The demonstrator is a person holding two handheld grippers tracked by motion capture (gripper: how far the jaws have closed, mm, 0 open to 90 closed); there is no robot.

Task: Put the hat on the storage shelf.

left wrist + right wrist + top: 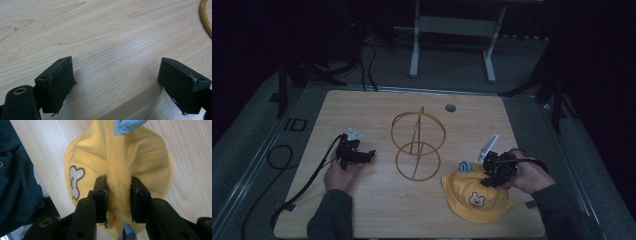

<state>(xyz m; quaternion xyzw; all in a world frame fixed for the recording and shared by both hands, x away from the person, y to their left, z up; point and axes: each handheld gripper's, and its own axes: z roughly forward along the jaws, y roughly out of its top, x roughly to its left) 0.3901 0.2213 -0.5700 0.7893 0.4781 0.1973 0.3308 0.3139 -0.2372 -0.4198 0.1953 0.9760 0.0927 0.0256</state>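
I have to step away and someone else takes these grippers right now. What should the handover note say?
Right gripper: shut on the yellow hat, its fingers pinching a fold of fabric along the crown seam. The hat lies on the wooden table at the near right, bear patch facing up.
Left gripper: open, nothing between its fingers, low over bare table at the left.
Wire hat stand: upright mid-table, nothing on it.
Done: the hat is gripped.
Left, most likely: lift the hat and set it on the stand; the left gripper is free to steady the stand.
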